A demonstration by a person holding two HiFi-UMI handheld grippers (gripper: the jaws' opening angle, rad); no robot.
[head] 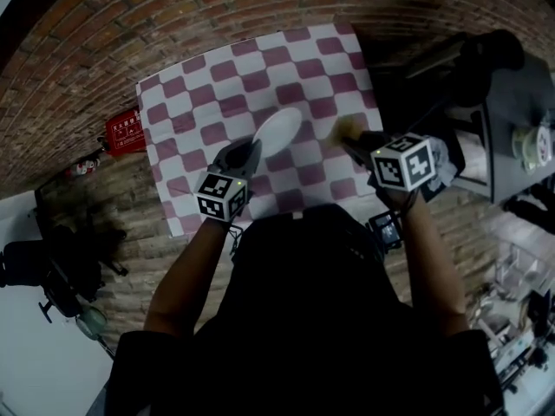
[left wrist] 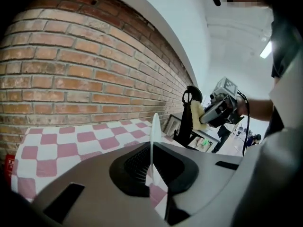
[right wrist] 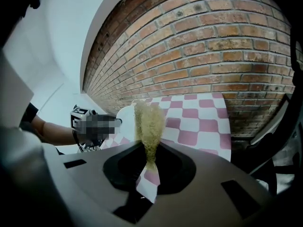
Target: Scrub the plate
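My left gripper (head: 245,152) is shut on the rim of a white plate (head: 277,131), held over the pink-and-white checked tablecloth (head: 260,68). In the left gripper view the plate (left wrist: 154,136) stands edge-on, rising from between the jaws of that gripper (left wrist: 151,169). My right gripper (head: 357,141) is shut on a yellow scrubbing sponge (head: 349,129), a short way right of the plate and apart from it. In the right gripper view the sponge (right wrist: 149,126) sticks up from the gripper (right wrist: 150,167), with the plate (right wrist: 124,117) behind it to the left.
A brick wall (head: 130,24) runs behind the table. A red sign (head: 126,133) sits at the cloth's left edge. Dark equipment and a black stand (head: 486,85) crowd the right side. A dark chair (head: 43,267) stands at the far left.
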